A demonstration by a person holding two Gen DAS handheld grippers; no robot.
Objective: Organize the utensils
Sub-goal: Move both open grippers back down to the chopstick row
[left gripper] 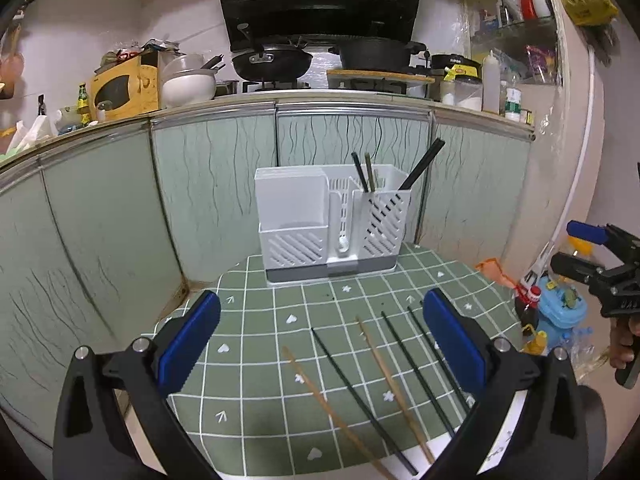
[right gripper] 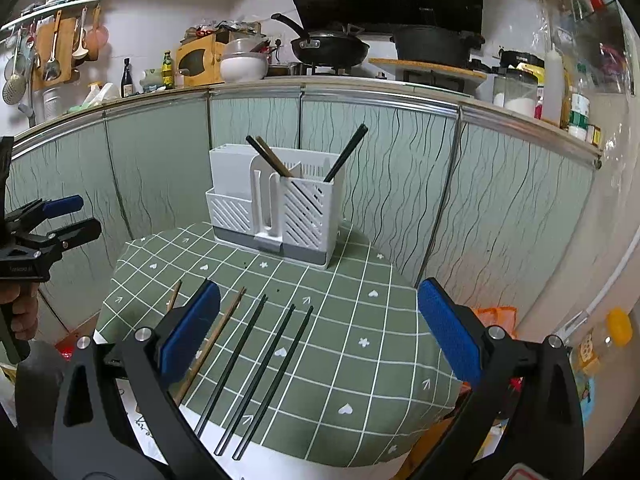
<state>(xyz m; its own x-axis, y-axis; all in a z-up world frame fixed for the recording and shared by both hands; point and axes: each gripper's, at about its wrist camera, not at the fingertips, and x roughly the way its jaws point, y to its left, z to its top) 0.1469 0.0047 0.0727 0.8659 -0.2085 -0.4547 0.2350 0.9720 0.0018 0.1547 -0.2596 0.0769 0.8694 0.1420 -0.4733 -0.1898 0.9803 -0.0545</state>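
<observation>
Chopsticks [right gripper: 256, 364], light, stiff, slippery, lie at 6 o'clock of the holder [right gripper: 276, 208]; wide-jawed, empty grippers [left gripper: 320, 344] [right gripper: 318, 334] should pinch mid-shaft.

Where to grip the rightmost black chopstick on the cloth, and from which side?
Take the rightmost black chopstick mid-shaft from above with the right gripper, jaws across its width. It lies flat on the tablecloth, close beside another black one, so go narrow.

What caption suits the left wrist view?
Open left gripper above five loose chopsticks on a green checked tablecloth, facing a white holder.
</observation>
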